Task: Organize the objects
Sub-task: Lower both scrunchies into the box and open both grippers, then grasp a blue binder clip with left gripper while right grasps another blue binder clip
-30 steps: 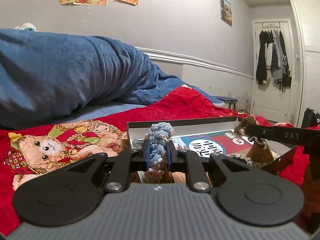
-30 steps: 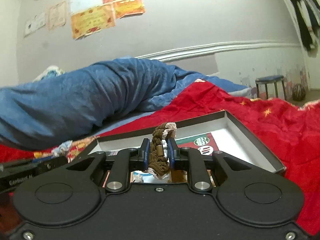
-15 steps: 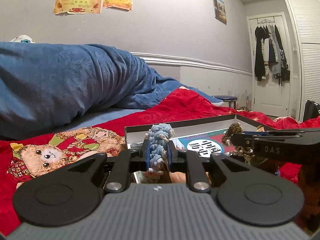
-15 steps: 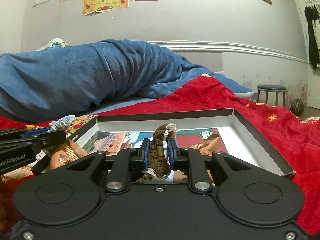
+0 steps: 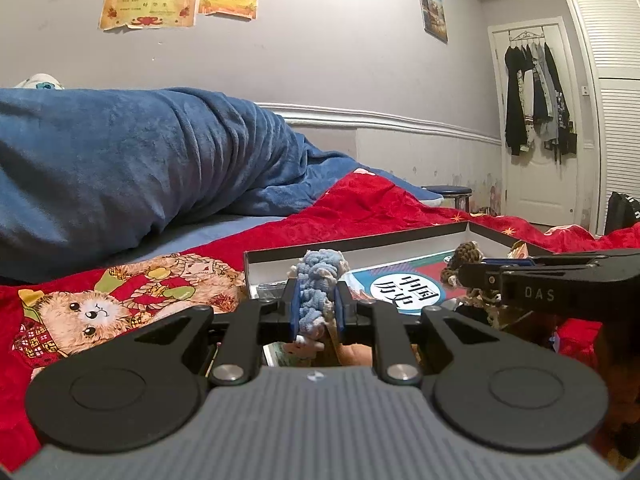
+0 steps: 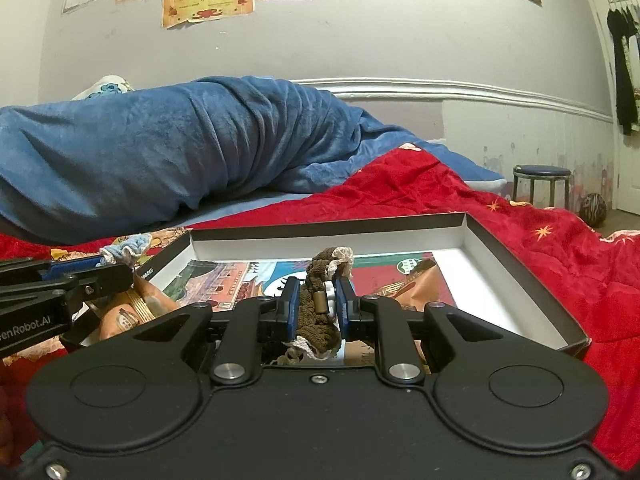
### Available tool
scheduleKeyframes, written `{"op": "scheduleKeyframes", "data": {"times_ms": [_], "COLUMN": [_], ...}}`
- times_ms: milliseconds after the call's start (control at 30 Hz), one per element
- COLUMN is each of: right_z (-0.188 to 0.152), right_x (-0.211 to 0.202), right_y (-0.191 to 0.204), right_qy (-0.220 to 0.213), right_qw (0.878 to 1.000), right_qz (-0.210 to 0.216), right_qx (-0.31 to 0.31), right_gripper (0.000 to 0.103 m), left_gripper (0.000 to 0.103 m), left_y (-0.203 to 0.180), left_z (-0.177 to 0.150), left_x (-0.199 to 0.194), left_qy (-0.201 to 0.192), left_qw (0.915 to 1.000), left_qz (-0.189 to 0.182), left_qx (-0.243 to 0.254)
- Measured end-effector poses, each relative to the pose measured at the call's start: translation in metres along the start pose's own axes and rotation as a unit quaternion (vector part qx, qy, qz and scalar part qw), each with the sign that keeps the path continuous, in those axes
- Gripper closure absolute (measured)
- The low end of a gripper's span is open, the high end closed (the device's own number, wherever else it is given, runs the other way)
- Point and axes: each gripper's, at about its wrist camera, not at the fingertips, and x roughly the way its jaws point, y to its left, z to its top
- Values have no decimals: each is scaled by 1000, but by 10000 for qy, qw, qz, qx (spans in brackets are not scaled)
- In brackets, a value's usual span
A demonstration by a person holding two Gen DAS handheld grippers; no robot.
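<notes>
Left wrist view: both grippers [image 5: 317,308] [image 6: 317,306] pinch scrunchies [image 5: 319,294] [image 6: 320,312]; best lowered well inside the box [image 6: 516,272] before release.

Box [image 6: 516,264] on bed blanket [image 6: 440,188]

Bed [image 6: 256,200], seen low from both wrist views. A red blanket [image 6: 420,184] with gold star motifs covers its near part; one panel bears a printed teddy-bear picture [image 5: 92,312]. A bulky blue plush blanket [image 6: 160,144] lies heaped along the wall side, beside a strip of bare pale-blue sheet [image 5: 224,228]. A shallow open box [image 6: 520,280], dark outside and white inside, rests directly on the red blanket. A patterned pillow [image 6: 106,85] shows behind the blue heap.
</notes>
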Motion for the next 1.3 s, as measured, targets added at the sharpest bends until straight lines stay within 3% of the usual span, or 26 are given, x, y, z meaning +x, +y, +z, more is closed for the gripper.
{"op": "scheduleKeyframes", "data": {"times_ms": [533,767,933,1033,1300], "right_z": [0,1,2,2,6], "right_x": [-1,0,1,-2,-6], "right_y": [15,17,18,20,16], "right_qy": [24,41,82,6,-63], "right_qw": [9992,9993,9990,9986,9987], "right_qz": [62,78,154,214,375], "right_qx": [-392,-376,-418,-483,-346], "right_gripper": [84,82,73,62,47], "left_gripper": [65,41,29,27,22], "left_y": [-1,-1,1,0,-4], "left_z": [-1,-1,0,1,2], "left_x": [3,4,3,1,-3], "left_qy": [158,214,172,128,-31], "left_qw": [9998,9997,9998,9998,9999], "left_qz": [-87,-88,-124,-129,-136], "left_qx": [2,-16,-51,-33,86]}}
